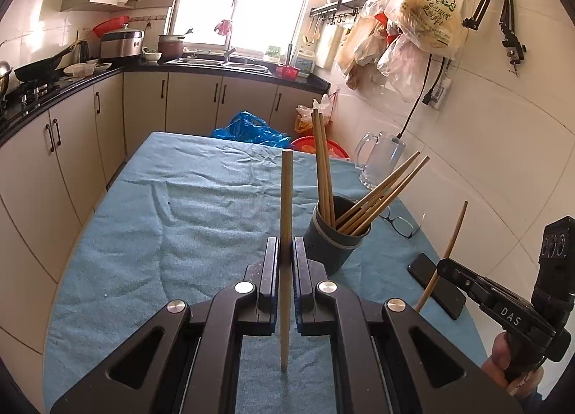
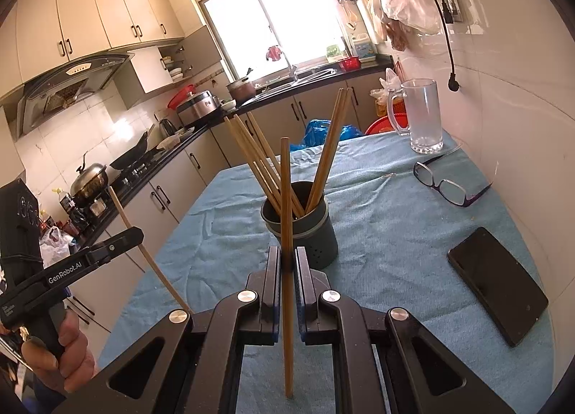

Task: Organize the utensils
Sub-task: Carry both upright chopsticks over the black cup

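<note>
You are in the middle of gathering chopsticks into the holder (image 2: 300, 231), and each hand has one ready to go in. Your left hand-held gripper (image 1: 286, 252) is clamped on a pale chopstick (image 1: 286, 198) that stands nearly upright between the pads, its lower tip hanging close over the blue cloth. Your right hand-held gripper (image 2: 286, 259) is clamped on a darker chopstick (image 2: 285, 180), also close to vertical, with the holder directly ahead of it.

The holder stands on the cloth-covered surface (image 2: 377, 227) toward the wall side. It is a dark grey cylinder with a lighter band near the rim and small holes low on its wall. Several chopsticks already lean in it, fanned out in two bunches, so the mouth is partly taken up.

The next move, as I judge it, is to lift one stick over the rim, aim its lower tip at the open gap between the bunches, lower it and only then release. The right one looks nearer. Take them in turn, since both grippers will not fit over that narrow mouth together.

The sticks are slim, smooth and tapered, so they may pivot in the pads. The towel-like cloth is wrinkled and soft. A phone (image 2: 497, 286), glasses (image 2: 445, 186) and a clear glass mug (image 2: 424, 116) lie toward the wall
</note>
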Motion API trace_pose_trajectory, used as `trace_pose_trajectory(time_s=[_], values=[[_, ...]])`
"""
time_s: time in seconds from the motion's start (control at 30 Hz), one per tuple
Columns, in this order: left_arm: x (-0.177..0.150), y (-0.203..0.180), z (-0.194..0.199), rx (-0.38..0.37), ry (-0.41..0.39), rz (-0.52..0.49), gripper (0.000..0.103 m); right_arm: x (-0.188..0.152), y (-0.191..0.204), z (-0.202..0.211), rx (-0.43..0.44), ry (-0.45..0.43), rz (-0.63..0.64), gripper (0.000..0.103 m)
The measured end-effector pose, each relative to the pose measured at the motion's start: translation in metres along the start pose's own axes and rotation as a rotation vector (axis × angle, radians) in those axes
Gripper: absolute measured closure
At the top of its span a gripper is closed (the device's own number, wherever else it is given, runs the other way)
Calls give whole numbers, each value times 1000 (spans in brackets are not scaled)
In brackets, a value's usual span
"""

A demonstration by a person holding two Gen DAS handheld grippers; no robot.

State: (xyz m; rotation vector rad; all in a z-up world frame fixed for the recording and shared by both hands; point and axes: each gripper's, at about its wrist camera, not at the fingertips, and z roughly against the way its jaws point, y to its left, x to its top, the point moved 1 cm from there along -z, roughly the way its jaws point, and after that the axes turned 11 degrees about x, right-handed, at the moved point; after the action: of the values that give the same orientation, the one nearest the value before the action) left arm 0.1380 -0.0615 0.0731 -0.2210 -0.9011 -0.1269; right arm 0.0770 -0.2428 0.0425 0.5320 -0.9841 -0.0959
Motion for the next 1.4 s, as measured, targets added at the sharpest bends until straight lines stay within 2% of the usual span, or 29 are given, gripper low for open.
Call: trace_pose_trajectory(time_s=[0.73, 1.4], values=[[5, -2, 4, -1, -14, -1, 97, 9, 4, 8, -4, -35, 4, 95], [38, -14, 18, -39, -59, -6, 97, 36, 7, 25, -2, -104, 22, 95]])
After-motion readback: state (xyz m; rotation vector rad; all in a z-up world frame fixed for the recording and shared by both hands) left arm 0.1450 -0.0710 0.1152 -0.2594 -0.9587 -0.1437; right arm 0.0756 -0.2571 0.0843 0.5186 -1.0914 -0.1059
